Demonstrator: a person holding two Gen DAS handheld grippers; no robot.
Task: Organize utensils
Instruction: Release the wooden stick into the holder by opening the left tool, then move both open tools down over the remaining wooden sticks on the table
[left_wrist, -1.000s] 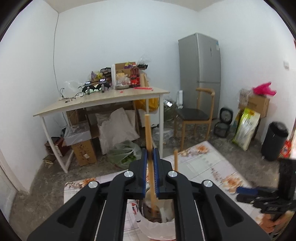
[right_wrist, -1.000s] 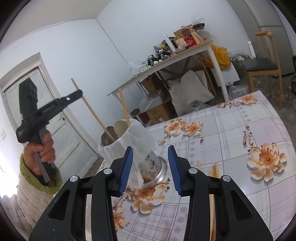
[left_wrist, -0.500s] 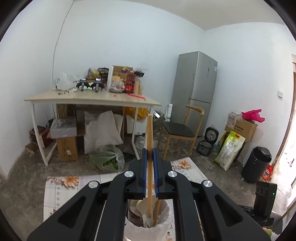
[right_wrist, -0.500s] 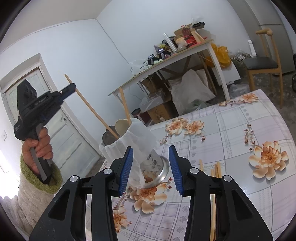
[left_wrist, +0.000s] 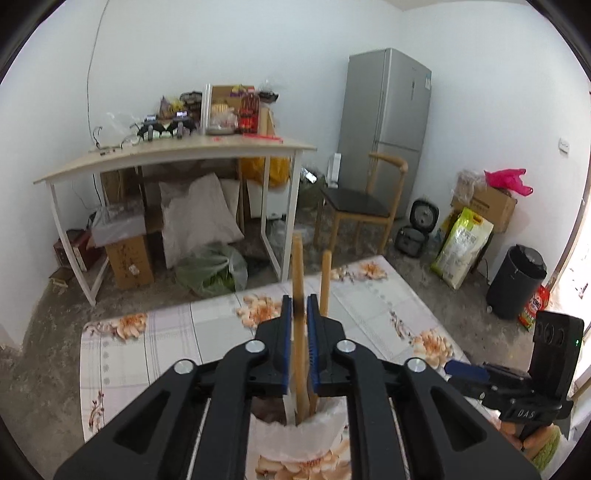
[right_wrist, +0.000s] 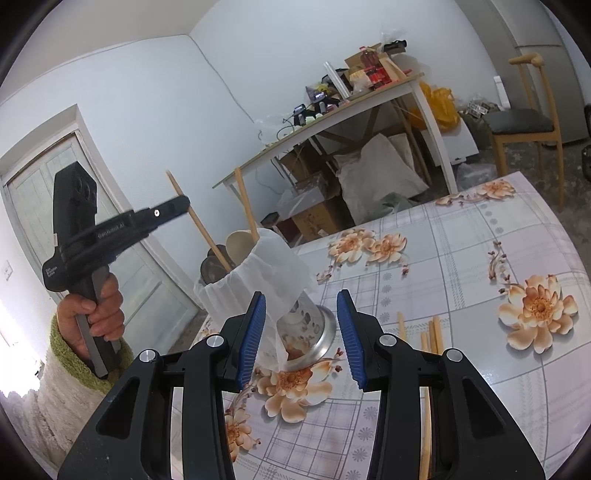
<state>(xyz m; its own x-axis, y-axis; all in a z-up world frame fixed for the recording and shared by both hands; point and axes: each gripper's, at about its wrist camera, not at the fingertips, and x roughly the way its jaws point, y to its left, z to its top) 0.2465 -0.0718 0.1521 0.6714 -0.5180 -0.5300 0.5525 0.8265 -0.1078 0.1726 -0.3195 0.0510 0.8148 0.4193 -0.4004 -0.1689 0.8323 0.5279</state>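
A metal utensil holder (right_wrist: 310, 328) under a white cover (left_wrist: 295, 439) stands on the flowered table (right_wrist: 480, 258). It holds a wooden spoon (right_wrist: 238, 243) and a chopstick (left_wrist: 325, 277). My left gripper (left_wrist: 298, 306) hangs above its mouth with a second wooden chopstick (left_wrist: 297, 266) between its jaws. The jaws are opening and a thin gap shows beside the stick, whose lower end is inside the holder. My right gripper (right_wrist: 301, 317) is open, its fingertips short of the holder's base. Several loose chopsticks (right_wrist: 430, 336) lie on the table to the right.
A person's hand (right_wrist: 99, 306) in a fuzzy sleeve holds the left gripper. Beyond the table stand a cluttered wooden desk (left_wrist: 177, 155), a chair (left_wrist: 358, 206), a grey fridge (left_wrist: 384, 122), a black bin (left_wrist: 517, 280) and boxes and bags on the floor.
My left gripper has come down towards the holder and tilted, and its jaws have parted slightly. The chopstick has slid lower into the holder. The right gripper has kept still.
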